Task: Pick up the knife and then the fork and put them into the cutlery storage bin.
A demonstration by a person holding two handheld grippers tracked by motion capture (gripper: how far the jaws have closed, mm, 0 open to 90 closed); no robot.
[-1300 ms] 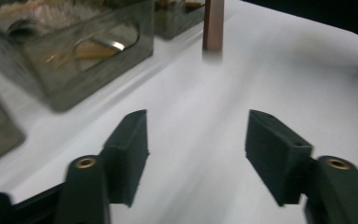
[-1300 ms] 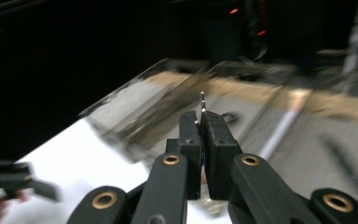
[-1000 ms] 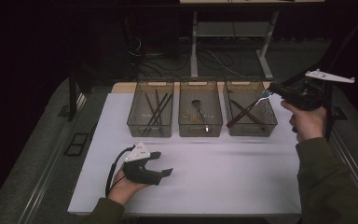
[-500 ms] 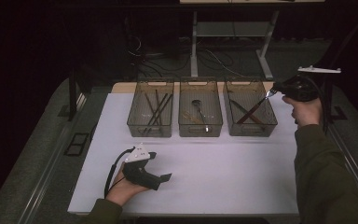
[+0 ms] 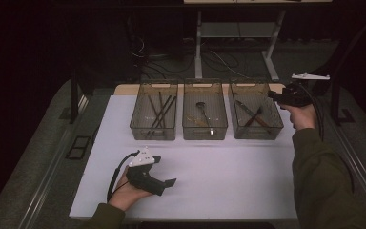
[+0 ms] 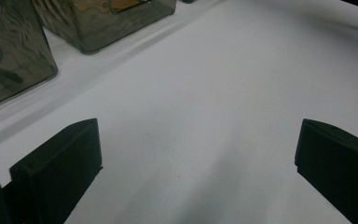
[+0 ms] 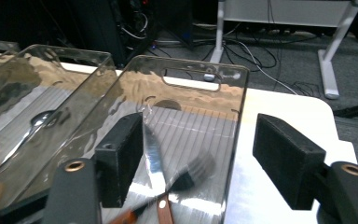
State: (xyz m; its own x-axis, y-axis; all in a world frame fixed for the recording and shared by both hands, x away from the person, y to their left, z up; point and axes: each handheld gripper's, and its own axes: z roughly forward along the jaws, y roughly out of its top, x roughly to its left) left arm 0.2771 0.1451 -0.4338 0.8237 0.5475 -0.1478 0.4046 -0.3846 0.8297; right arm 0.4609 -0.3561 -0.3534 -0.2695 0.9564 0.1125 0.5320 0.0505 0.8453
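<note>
Right gripper [image 5: 272, 95] is hovering over the right-hand bin [image 5: 275, 128], at its far right corner, near the far right corner of the tabletop [image 5: 248, 181]. Its jaws have just been opening and are now standing apart with nothing gripped between them. In the right gripper view the gripper [image 7: 198, 156] is looking down into that bin [image 7: 235, 121] — a knife [image 7: 153, 154] with a shiny blade and a reddish-brown handle is lying inside, crossed by a dark-handled fork [image 7: 191, 175], which is blurred. In the high view the two pieces are showing as a crossed pair [image 5: 252, 113] on the bin floor.

Three smoky clear bins are sitting in a row along the far edge of the tabletop. The left bin [image 5: 138, 128] is holding several dark sticks [image 5: 159, 110]; the middle bin [image 5: 187, 130] is holding a spoon [image 5: 203, 112].

Left gripper [image 5: 169, 182] is resting in the person's hand on the tabletop near the near left corner, well apart from the bins, pointing toward the right edge. Its jaws are standing wide apart — in the left gripper view the gripper [image 6: 198, 158] is showing bare white tabletop [image 6: 214, 93] between the two black jaws, with two bin walls [image 6: 102, 23] at the upper left.
</note>
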